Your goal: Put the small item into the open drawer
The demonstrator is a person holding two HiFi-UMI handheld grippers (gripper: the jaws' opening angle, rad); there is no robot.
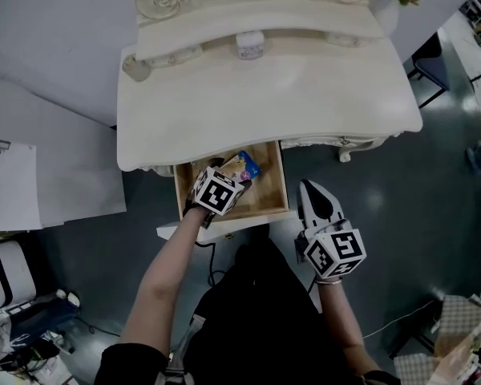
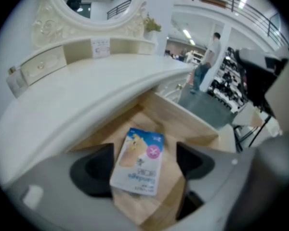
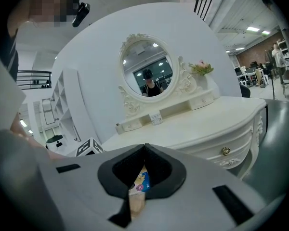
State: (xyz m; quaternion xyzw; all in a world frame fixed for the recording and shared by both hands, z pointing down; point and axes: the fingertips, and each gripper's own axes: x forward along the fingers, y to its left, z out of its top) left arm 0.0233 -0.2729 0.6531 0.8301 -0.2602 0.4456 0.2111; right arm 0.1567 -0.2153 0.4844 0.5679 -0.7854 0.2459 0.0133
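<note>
While the packet [image 2: 137, 161] lies in the drawer [image 1: 270, 204], left tool [image 2: 144, 160] gapes, right tool [image 3: 144, 146] is closed.

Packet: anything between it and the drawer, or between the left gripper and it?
Nothing visible. The packet is already inside the open drawer, with only bare wood around it. The left gripper is right over it, jaws apart on either side. The right gripper sits shut outside the drawer's right wall.

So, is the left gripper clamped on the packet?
No, the left gripper has its jaws apart, either side of the packet in the drawer.
</note>
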